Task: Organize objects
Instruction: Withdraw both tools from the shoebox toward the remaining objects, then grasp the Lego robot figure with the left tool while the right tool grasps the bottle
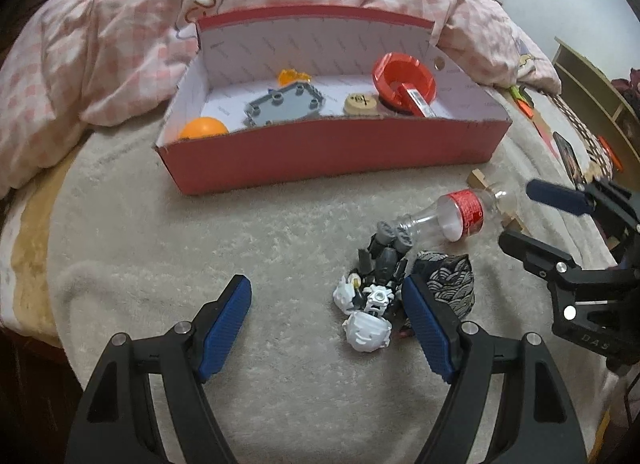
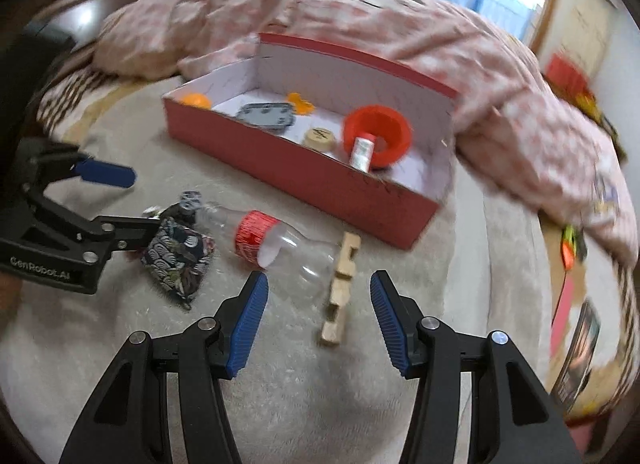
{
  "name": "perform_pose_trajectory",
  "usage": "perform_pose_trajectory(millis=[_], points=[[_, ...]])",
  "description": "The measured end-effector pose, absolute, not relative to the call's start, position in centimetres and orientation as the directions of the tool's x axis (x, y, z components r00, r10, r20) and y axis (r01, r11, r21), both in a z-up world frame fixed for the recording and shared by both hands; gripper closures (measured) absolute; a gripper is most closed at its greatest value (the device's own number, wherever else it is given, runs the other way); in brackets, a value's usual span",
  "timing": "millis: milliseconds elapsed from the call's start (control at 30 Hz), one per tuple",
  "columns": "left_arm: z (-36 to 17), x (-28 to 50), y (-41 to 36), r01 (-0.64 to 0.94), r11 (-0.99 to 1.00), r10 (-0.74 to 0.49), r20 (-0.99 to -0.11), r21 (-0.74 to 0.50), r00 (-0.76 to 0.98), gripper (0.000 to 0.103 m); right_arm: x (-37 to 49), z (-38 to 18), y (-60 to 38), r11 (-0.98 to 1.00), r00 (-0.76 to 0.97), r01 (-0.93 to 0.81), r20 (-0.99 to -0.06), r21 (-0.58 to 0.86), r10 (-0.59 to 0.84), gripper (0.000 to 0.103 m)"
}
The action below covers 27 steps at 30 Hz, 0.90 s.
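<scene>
A red cardboard box [image 1: 320,156] stands on the bed and also shows in the right wrist view [image 2: 304,176]. It holds an orange ball [image 1: 204,129], a grey plate [image 1: 284,104], a wooden disc [image 1: 361,102] and a red bowl [image 1: 404,78]. My left gripper [image 1: 326,324] is open, low over the blanket, with a black and white toy robot [image 1: 372,296] by its right finger. A patterned pouch [image 2: 180,256] lies beside the toy. My right gripper [image 2: 318,320] is open above a notched wooden block [image 2: 342,288] and a clear bottle [image 2: 280,248] lying on its side.
A pink checked duvet [image 1: 120,44] is heaped behind and beside the box. A beige fleece blanket [image 1: 200,244] covers the bed. Books and small items [image 2: 580,344] lie along the right bed edge. A wooden shelf [image 1: 592,84] stands at the far right.
</scene>
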State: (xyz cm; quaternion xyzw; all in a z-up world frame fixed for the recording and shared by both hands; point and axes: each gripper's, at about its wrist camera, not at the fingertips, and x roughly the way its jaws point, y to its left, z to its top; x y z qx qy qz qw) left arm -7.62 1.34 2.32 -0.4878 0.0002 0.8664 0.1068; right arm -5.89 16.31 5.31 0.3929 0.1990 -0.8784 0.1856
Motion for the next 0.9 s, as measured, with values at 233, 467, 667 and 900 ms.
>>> perform_pose_trajectory(millis=[233,467,667,900], points=[[1.7,-8.1,1.7,-0.210,-0.972,0.202,-0.847,-0.110,-0.493,0.024,-7.1,4.2,13.5,-0.737,-0.605,0.600,-0.779,-0.311,-0.165,0.048],[1.7,-8.2,1.5,-0.210,-0.970,0.212,-0.842,-0.120,-0.497,0.024,-8.7,3.2,12.5,-0.716,-0.542,0.652,-0.814,-0.250,-0.209,0.067],[1.9,-8.1,1.3,-0.203,-0.971,0.212,-0.839,-0.124,-0.501,0.024,-8.1,3.5,13.6,-0.757,-0.532,0.626,-0.813,-0.188,-0.238,0.073],[2.4,-7.7,1.2,-0.192,-0.978,0.168,-0.833,-0.075,-0.527,0.024,-6.6,3.8,15.9,-0.814,-0.465,0.573,-0.854,-0.089,-0.234,0.073]])
